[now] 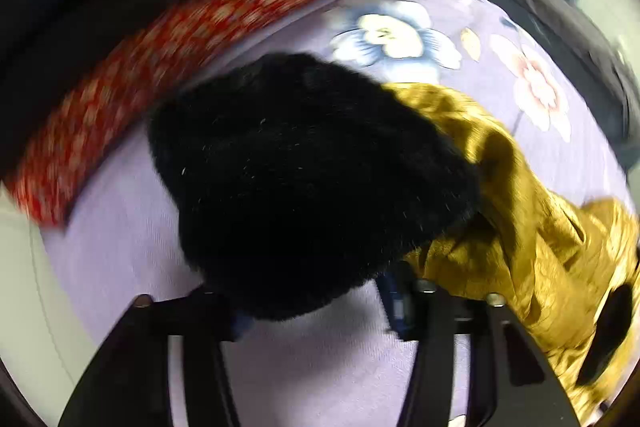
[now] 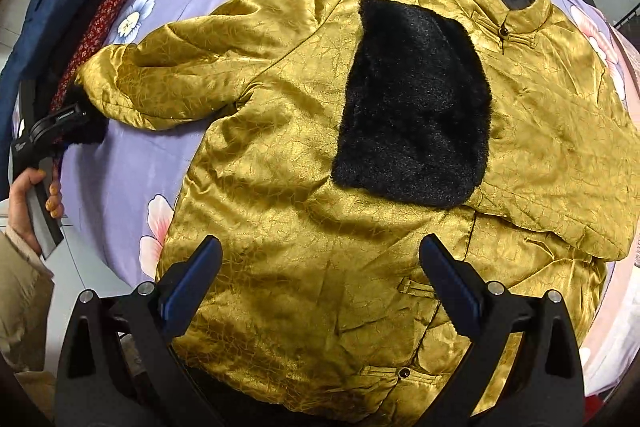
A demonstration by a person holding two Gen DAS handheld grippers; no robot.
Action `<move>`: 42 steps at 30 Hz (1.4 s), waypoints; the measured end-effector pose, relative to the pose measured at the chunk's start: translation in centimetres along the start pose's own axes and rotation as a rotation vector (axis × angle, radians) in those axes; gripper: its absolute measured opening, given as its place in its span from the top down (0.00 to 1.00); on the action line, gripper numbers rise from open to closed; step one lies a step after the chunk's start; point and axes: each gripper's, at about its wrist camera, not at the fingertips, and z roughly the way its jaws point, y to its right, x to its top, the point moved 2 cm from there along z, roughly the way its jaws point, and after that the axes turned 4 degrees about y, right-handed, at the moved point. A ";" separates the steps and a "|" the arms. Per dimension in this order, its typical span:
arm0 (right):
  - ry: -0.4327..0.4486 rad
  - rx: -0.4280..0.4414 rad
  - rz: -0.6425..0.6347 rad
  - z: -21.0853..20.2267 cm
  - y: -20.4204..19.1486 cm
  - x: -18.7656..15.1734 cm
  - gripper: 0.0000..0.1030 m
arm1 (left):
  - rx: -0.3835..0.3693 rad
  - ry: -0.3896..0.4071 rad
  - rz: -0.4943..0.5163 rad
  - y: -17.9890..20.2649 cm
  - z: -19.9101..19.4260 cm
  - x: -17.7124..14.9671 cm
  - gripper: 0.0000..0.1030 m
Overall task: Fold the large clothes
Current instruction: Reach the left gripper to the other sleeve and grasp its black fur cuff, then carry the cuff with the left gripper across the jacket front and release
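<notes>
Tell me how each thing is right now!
Jacket: spread flat, one sleeve folded across the chest.
Fur cuff: gripped by the left tool.
Right tool: open, over the hem.
Collar button: fastened.
Red cloth: folded.

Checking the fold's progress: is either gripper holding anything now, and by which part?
The left gripper grips the gold jacket by the black fur cuff of its outstretched sleeve. The right gripper is open, holding nothing.
</notes>
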 end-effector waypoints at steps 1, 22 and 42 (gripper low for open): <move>-0.001 -0.003 0.002 0.1 -0.1 0.0 0.06 | -0.002 0.020 0.027 0.1 -0.6 0.5 0.69; -0.011 0.023 -0.027 0.7 -1.6 1.1 0.05 | -0.216 -0.047 -0.405 -12.5 -2.9 -11.4 0.31; 0.017 0.033 0.032 0.3 -0.1 1.1 0.05 | -0.372 -0.142 -0.783 -11.8 1.0 -9.0 0.25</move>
